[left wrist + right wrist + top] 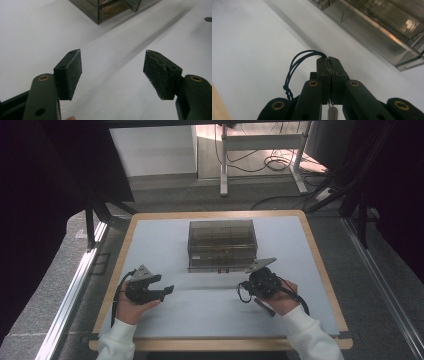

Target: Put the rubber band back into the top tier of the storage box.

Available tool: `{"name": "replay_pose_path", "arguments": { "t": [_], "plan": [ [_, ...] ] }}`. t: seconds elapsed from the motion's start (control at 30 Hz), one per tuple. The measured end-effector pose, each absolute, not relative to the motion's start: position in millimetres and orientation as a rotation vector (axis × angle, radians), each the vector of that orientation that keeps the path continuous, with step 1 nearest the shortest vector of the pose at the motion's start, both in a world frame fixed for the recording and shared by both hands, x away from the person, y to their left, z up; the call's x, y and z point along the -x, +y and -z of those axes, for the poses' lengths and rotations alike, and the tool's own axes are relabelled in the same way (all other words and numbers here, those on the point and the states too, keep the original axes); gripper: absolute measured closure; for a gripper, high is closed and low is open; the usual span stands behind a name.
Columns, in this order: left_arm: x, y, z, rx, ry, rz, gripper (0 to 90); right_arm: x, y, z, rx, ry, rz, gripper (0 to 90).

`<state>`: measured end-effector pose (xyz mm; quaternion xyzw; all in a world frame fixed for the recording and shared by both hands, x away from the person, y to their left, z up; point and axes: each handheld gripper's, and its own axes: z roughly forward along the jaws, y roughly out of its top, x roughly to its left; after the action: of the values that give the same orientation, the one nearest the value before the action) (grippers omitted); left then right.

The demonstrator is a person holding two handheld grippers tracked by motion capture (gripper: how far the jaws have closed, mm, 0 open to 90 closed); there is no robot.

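Observation:
A smoky see-through drawer box [222, 245] stands at the middle of the white table top [200, 320]; a corner of it is in the left gripper view [107, 10] and its long side in the right gripper view [382, 27]. My right gripper [248, 286] [328, 58] hovers just in front of the box's right half, shut on a thin black knotted cord [297, 62] that loops out to the left of the jaws [241, 293]. A small grey slotted piece [333, 113] shows beneath the jaws. My left gripper [165, 285] [112, 57] is open over bare table, with nothing between its pads.
The table has a wooden rim [320, 265]. Beyond its far edge are a desk frame [225, 165] and loose cables [280, 162] on the floor. A metal rail [70, 295] runs along the left side.

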<state>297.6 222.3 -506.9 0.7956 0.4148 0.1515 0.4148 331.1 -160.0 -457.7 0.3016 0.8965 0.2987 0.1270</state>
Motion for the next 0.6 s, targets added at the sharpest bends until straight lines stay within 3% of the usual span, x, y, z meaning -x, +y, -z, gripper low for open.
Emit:
{"name": "replay_pose_path", "arguments": {
  "t": [0.6],
  "plan": [
    [-298.8,222.5,509.1,-1.998,1.053,-0.379,31.5,-330.0,-153.5,437.3,-0.831,2.589,-0.966,87.6]
  ]
}}
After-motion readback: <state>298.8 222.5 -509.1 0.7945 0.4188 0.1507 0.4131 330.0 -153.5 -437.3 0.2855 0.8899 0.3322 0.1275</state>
